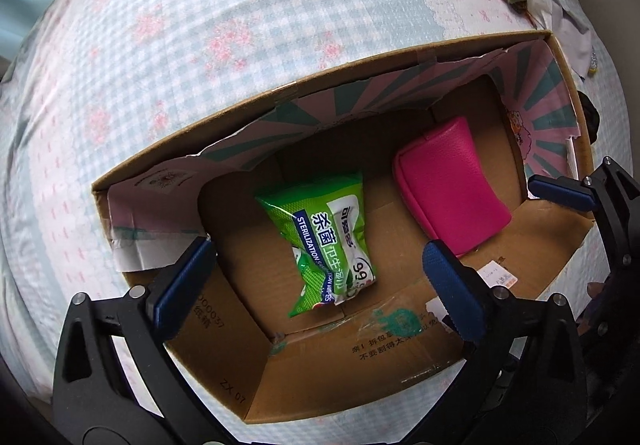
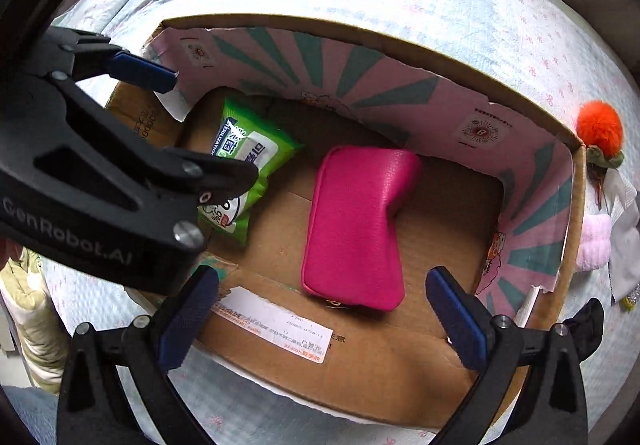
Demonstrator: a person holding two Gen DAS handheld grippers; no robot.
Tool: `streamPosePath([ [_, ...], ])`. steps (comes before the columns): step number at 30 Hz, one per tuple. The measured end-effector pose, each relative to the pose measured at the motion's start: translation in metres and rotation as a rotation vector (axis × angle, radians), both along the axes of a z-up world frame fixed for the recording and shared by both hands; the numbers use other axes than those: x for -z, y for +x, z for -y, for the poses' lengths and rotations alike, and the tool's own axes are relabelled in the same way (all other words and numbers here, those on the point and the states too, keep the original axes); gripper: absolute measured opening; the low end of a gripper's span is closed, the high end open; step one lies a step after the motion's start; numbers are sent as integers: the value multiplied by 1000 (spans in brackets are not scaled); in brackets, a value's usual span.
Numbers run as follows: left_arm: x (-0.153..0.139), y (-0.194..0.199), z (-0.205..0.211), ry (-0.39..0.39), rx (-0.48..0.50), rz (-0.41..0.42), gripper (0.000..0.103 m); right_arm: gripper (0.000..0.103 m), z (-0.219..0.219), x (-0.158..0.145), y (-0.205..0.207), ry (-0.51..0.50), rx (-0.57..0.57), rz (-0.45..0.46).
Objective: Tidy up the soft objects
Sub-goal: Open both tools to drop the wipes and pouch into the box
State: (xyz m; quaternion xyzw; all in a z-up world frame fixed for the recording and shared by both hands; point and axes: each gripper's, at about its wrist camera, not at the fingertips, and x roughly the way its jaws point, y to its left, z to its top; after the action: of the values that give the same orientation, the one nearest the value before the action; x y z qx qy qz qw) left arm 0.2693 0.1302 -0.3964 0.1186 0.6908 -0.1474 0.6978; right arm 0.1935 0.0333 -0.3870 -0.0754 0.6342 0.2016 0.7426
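Observation:
An open cardboard box (image 1: pixel 280 89) lies on a checked bed cover. On its floor lie a green pack of wet wipes (image 1: pixel 328 245) and, to the right, a bright pink pouch (image 1: pixel 452 193). My left gripper (image 1: pixel 316 249) hangs open over the wipes, its blue pads well clear on both sides. My right gripper (image 2: pixel 322 273) stands open over the near end of the pink pouch (image 2: pixel 356 221), touching nothing. In the right wrist view the left gripper (image 2: pixel 212 125) partly covers the wipes (image 2: pixel 248 149).
Outside the box's right end lie an orange pom-pom (image 2: pixel 600 125), a pale pink fluffy item (image 2: pixel 596 245), white cloth and a dark object (image 2: pixel 588 321). The box walls (image 2: pixel 400 357) stand up around both grippers. The bed cover (image 1: pixel 200 25) stretches beyond the box.

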Motion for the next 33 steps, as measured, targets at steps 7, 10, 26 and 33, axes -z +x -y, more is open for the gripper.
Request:
streamPosePath([
  [7,-25,-13,-14,-21,-31,32,103,103,8,-20,-7,-9,35,43],
  [10,-41,-23,-15,-28,-33,63,103,103,10,-35,-16,-16,37,71],
  [26,-210,-112,-46,-127,-151,341,103,103,48,-204,-81,-31,237,352],
  [33,-277,-168,-49,-180,-236,507,103,103,79,-270,-128,-54,454,517],
])
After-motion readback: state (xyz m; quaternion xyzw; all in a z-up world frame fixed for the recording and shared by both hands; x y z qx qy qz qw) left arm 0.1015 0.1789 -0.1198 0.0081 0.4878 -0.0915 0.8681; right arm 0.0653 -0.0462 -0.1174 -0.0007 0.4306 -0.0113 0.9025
